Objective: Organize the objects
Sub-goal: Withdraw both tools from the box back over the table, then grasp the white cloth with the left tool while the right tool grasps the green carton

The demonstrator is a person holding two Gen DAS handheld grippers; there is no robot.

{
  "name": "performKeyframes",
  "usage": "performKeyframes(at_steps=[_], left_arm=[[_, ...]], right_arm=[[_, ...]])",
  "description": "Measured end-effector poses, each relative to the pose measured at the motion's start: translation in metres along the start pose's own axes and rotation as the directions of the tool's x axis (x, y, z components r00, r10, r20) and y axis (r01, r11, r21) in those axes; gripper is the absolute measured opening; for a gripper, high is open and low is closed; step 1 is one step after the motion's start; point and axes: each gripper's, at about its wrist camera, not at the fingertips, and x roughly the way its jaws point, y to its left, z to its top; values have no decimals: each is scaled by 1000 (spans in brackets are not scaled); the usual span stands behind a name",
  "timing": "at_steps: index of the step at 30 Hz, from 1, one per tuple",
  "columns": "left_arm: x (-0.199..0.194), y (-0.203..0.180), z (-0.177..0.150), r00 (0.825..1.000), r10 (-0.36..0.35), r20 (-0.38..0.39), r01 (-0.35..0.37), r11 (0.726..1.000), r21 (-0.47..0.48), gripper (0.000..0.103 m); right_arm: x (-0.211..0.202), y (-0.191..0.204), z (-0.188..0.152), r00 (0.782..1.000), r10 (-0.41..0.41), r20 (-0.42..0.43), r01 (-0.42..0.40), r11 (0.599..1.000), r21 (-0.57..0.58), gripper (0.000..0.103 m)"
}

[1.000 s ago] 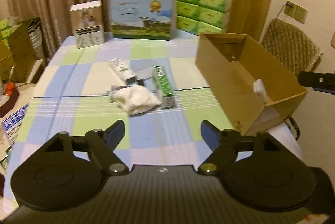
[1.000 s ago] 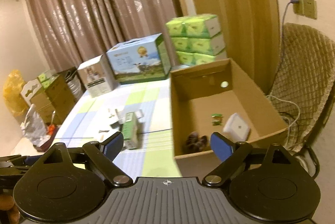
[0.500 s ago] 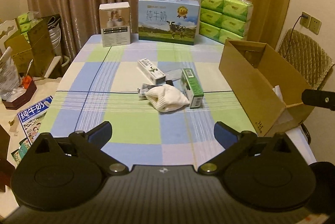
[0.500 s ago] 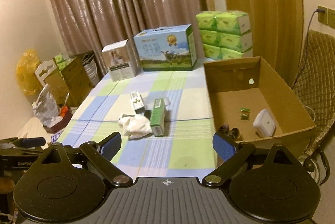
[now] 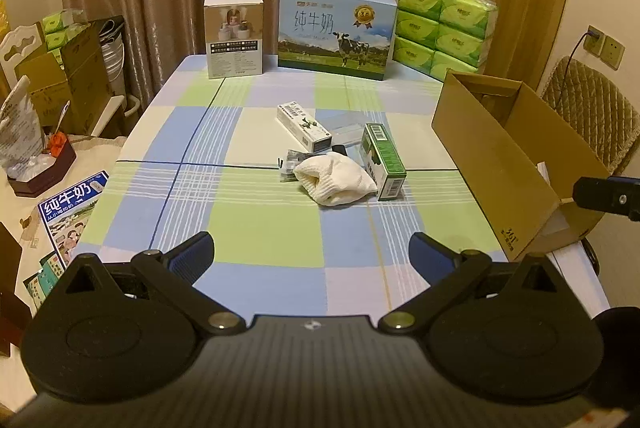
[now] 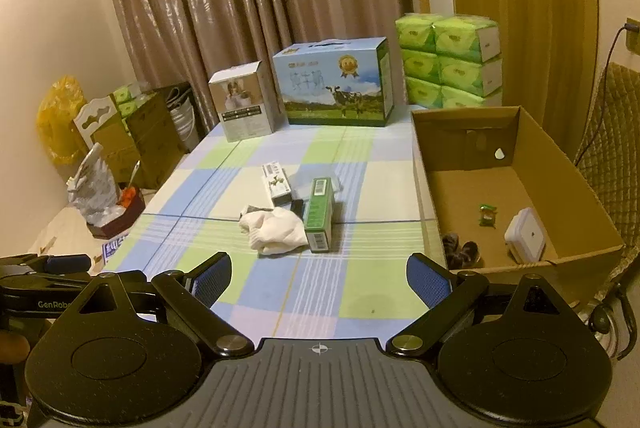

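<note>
Left gripper (image 5: 312,256) is hovering low over the near edge of the table (image 5: 280,248), jaws spread wide, nothing between them. It is sitting well back from the clutter, so I judge it is lining up, not committing.

Moving right, the loose items are lying bunched mid-table: a white box (image 5: 303,127) lying flat and angled, a small dark packet (image 5: 289,163) just in front of it, and a white sock (image 5: 335,179) that is overlapping the packet and touching the green box (image 5: 383,160). The green box is lying on its long side, barcode end toward the cameras. A clear plastic piece (image 5: 346,127) is sitting behind it. Everything is touching or nearly so; grabbing the sock first probably frees the rest.

Right gripper (image 6: 319,278) is also hanging spread and empty, near the front table edge, pointing between the pile and the cardboard box (image 6: 568,183).

The cardboard box is standing open-topped at the right table edge, overhanging slightly, likely placed there as the drop target. Inside it are lying a white lidded container (image 6: 525,236), a small green wrapper (image 6: 487,215) and something dark (image 6: 460,251) at the near wall, too dim to identify.

The big boxes along the back edge look like background, not task items.
</note>
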Motion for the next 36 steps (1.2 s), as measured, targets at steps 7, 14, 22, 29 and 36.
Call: performKeyframes(at_steps=[7,14,22,29,36], left_arm=[[8,3,3,1000,6,-2,-6,1000,14,102],[33,7,9,1000,1,-16,0,999,54,102],[87,15,18,999,-2,-44,6,996,85,102],[145,21,23,998,-14,-69,22,993,114,101],[194,21,20,997,-34,-67,44,987,158,99]], right_arm=[[15,4,-2,1000,2,-10,-2,1000,-11,92],[45,7,-2,1000,6,-25,-7,999,-41,92],[105,3,-2,997,11,-77,-15,998,-54,92],[161,-1,1,994,18,-106,-26,997,-75,91],[216,-12,4,989,-6,-148,-9,995,-102,71]])
